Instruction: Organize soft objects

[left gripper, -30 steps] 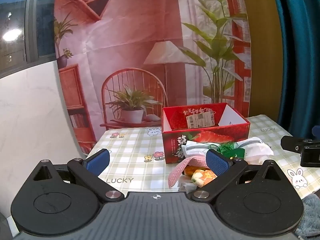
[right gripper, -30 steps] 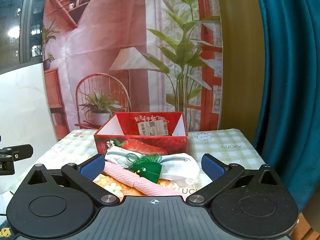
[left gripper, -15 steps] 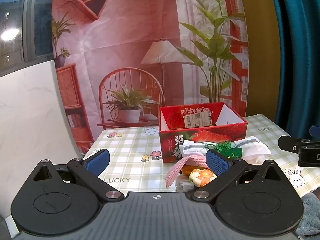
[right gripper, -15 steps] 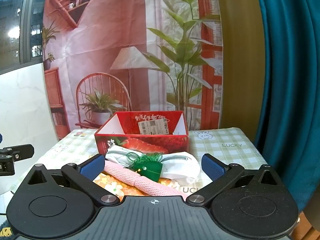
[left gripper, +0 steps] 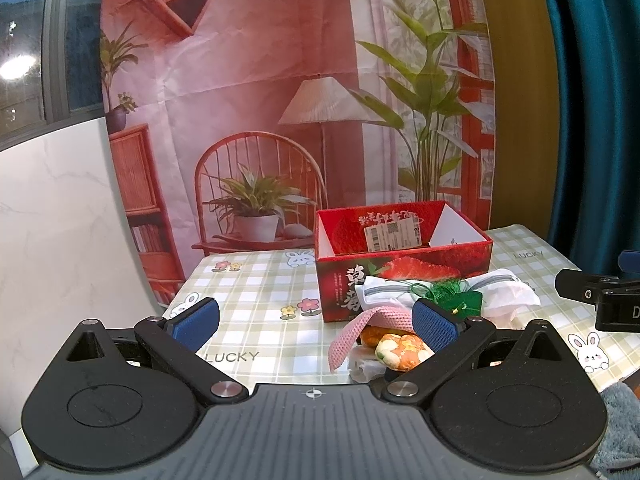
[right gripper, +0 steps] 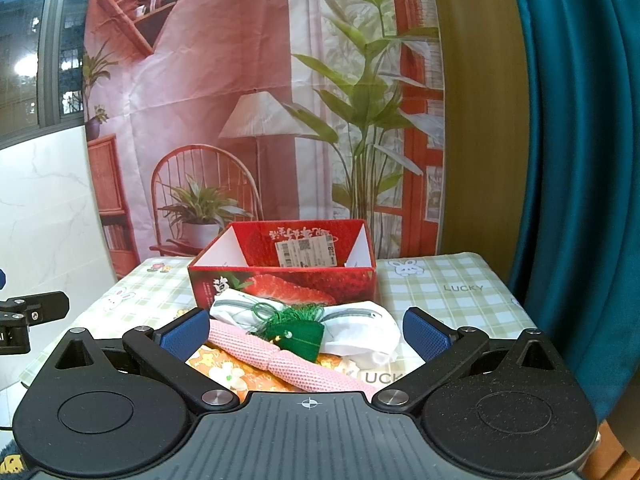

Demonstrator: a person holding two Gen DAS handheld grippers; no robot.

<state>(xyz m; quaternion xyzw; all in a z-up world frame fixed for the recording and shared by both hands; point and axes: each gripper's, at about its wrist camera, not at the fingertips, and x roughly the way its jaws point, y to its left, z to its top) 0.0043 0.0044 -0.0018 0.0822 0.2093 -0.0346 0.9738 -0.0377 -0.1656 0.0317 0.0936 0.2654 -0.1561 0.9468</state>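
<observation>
A red strawberry-print box (left gripper: 402,258) (right gripper: 286,276) stands open on the checked tablecloth. In front of it lies a heap of soft things: a white cloth pouch (right gripper: 360,330) (left gripper: 502,290), a green tasselled sachet (right gripper: 298,330) (left gripper: 456,300), a pink knitted band (right gripper: 280,362) (left gripper: 352,330) and an orange flowered cloth (right gripper: 220,368) (left gripper: 402,352). My right gripper (right gripper: 306,334) hangs open just before the heap, its fingers on either side. My left gripper (left gripper: 316,322) is open too, left of the heap, with nothing between its pads.
A printed backdrop hangs behind the table. A teal curtain (right gripper: 580,160) runs down the right side and a white marble wall (left gripper: 52,220) stands at the left. Bare tablecloth (left gripper: 256,292) lies left of the box. A grey fluffy cloth (left gripper: 618,428) shows at the lower right.
Both views have shifted only a little; the box and the heap sit slightly further left in the left wrist view. Neither gripper has changed its opening.
</observation>
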